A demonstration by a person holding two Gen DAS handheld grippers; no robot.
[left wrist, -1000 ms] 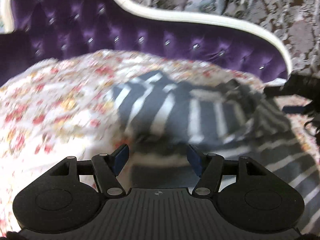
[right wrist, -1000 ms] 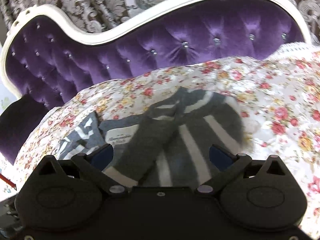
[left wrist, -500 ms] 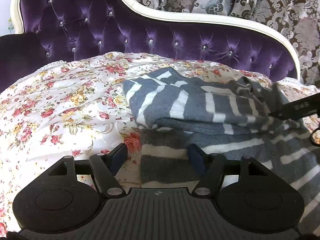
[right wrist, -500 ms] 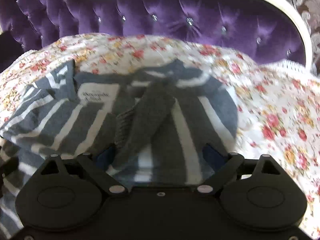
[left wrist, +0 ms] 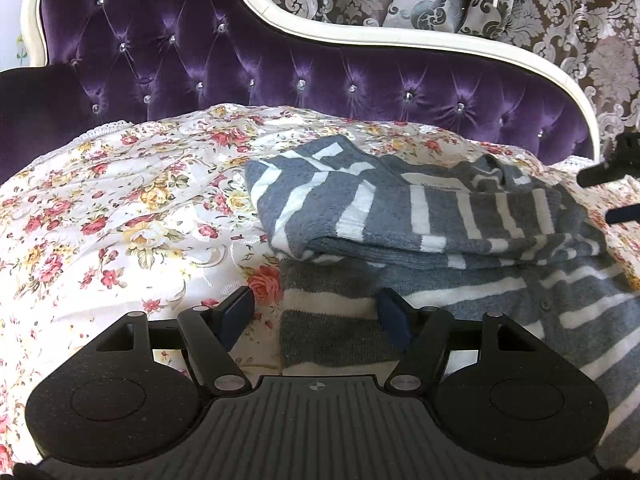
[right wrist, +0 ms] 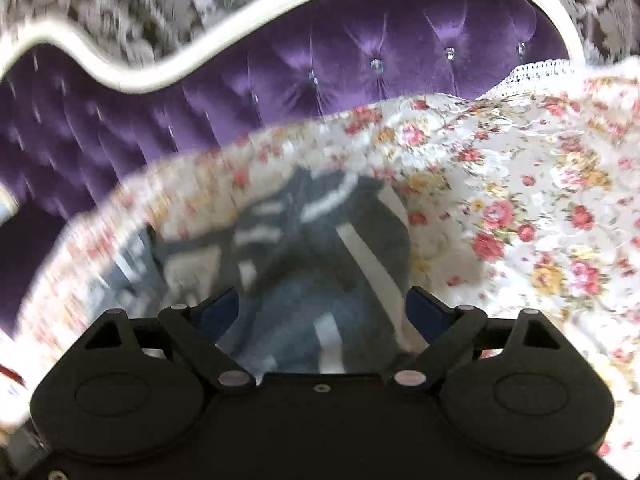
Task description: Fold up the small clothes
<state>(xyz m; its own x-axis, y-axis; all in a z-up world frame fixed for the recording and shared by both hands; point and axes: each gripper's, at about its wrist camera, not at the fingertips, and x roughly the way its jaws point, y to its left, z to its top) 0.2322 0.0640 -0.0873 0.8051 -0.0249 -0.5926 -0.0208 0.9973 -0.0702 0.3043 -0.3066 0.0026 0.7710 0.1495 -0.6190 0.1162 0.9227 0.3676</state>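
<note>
- The left gripper is held with its jaws apart over the hem of the grey-and-white striped sweater; nothing is pinched.
- The right gripper is seen closing, jaws still wide, sweater cloth between them unpressed.
- The sweater is spread, partly folded, on the floral bedspread.
- Behind, a purple tufted headboard is seen.

A tufted purple velvet headboard with crystal-like buttons curves across the back, edged by a cream scalloped frame. Behind it hangs a brown and silver damask curtain. In front spreads a white floral bedspread with red and yellow roses and a lace edge. Daylight falls brightly on the bedspread; the right wrist view is blurred.
</note>
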